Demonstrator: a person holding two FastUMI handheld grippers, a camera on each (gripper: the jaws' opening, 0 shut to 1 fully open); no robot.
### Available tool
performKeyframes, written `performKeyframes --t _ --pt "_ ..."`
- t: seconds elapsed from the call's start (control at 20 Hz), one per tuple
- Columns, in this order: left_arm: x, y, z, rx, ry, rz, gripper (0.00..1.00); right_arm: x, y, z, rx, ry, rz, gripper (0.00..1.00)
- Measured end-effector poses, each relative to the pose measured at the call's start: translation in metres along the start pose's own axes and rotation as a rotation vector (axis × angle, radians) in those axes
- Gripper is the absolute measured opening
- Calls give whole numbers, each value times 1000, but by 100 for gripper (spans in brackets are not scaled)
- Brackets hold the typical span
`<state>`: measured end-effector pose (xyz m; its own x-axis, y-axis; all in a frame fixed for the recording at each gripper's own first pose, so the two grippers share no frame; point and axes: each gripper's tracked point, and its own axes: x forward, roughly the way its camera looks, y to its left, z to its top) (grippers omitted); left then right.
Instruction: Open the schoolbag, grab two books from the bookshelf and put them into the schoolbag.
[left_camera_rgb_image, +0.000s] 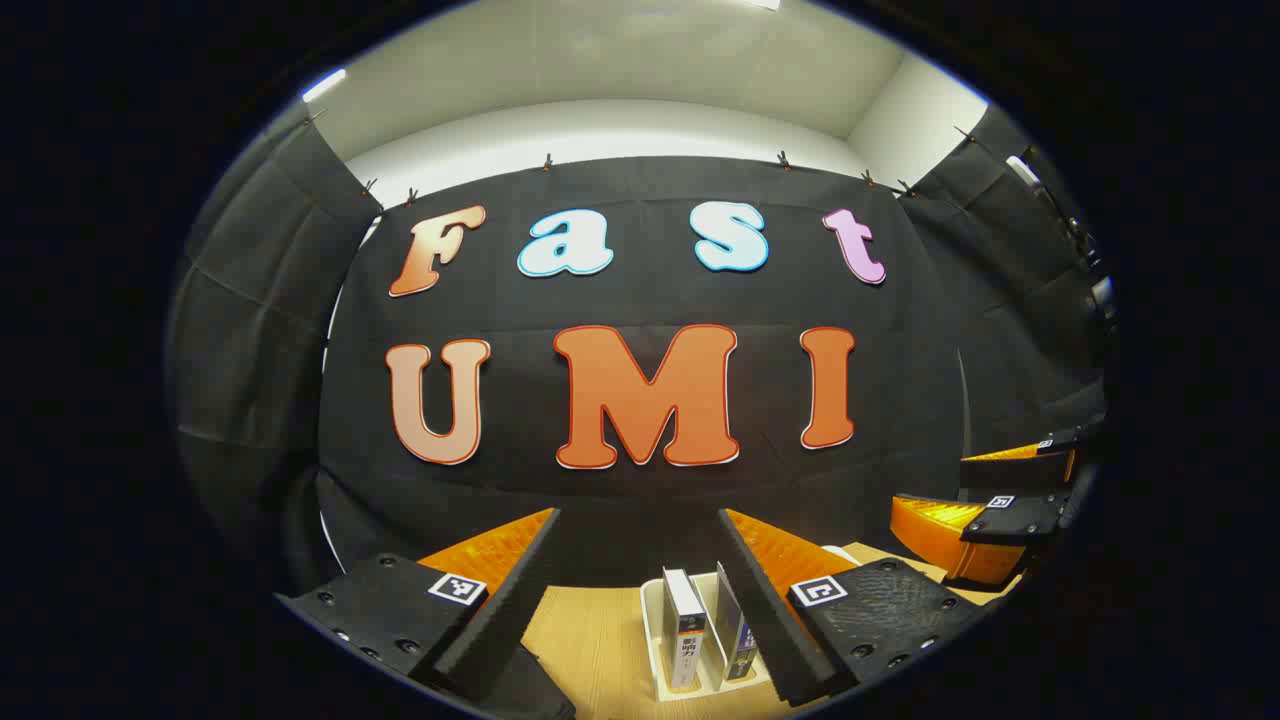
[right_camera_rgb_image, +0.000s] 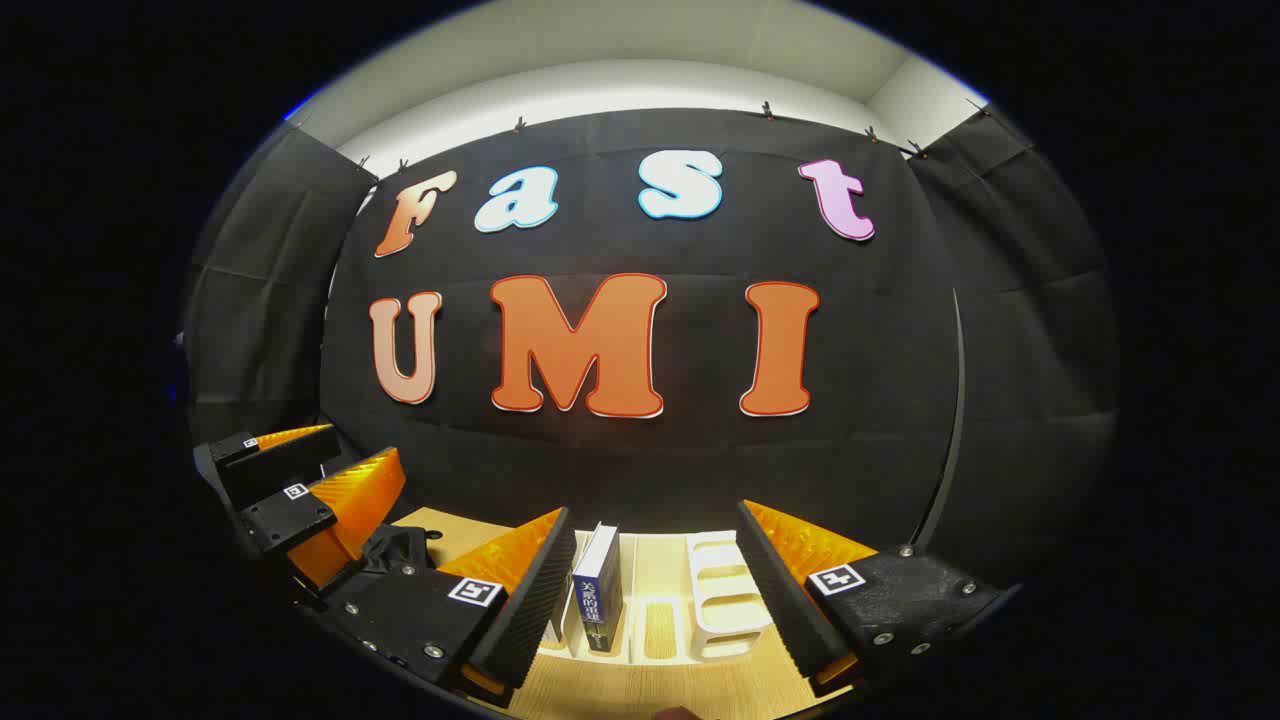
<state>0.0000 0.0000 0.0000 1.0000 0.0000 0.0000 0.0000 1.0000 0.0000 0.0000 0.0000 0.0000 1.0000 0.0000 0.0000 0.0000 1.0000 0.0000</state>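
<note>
Books (left_camera_rgb_image: 684, 620) stand upright in the rack (left_camera_rgb_image: 655, 640), dead ahead between your left gripper (left_camera_rgb_image: 638, 590) fingers. Both grippers gape wide, empty; right gripper (right_camera_rgb_image: 655, 590) sits equally near.

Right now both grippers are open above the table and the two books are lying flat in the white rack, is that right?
Not quite: the books stand upright in the white rack, as the left gripper view shows. The rest holds: the left gripper and the right gripper are open above the table.
</note>
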Motion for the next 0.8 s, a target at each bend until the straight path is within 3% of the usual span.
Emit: performKeyframes --t 0.8 --pt "-3 11 -6 32 9 43 94 9 6 3 -44 12 31 95"
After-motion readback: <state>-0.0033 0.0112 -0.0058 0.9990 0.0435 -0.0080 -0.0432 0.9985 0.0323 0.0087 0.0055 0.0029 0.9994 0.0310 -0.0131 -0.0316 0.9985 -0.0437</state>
